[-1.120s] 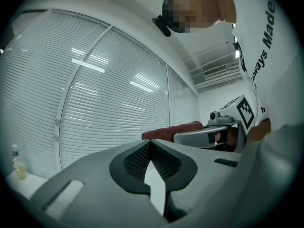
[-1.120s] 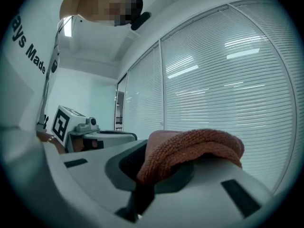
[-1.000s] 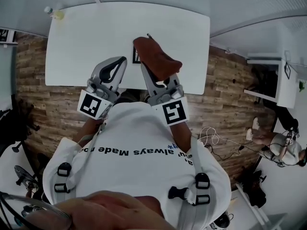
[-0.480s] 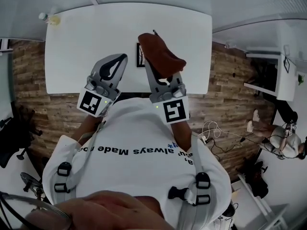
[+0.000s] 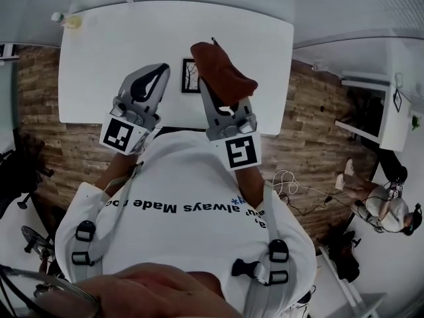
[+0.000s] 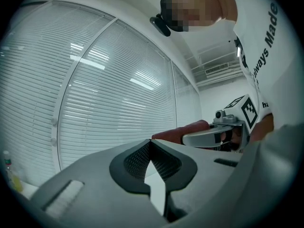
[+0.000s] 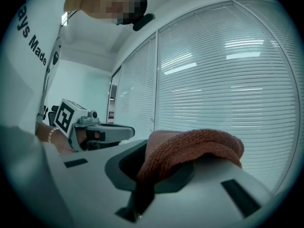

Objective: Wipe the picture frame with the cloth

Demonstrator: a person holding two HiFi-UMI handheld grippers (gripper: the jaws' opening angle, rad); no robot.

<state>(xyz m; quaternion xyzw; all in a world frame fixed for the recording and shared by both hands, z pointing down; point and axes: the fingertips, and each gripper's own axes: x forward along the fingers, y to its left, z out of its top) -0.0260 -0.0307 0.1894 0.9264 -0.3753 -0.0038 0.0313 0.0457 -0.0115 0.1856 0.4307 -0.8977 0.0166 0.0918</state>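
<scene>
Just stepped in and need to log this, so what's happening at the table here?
A person is at a white table with a gripper in each hand. The right gripper is clamped on a reddish-brown cloth. The left gripper is shut and empty. The picture frame sits on the table between them, partly hidden by the cloth.

The head camera looks steeply down, with the surface (image 5: pixel 119 52) at 12 o'clock. Cameras ride close behind the left tongs (image 6: pixel 151 144) and right tongs (image 7: pixel 154 144) (tilted up at blinds (image 6: pixel 109 103)); each sees the other.
</scene>
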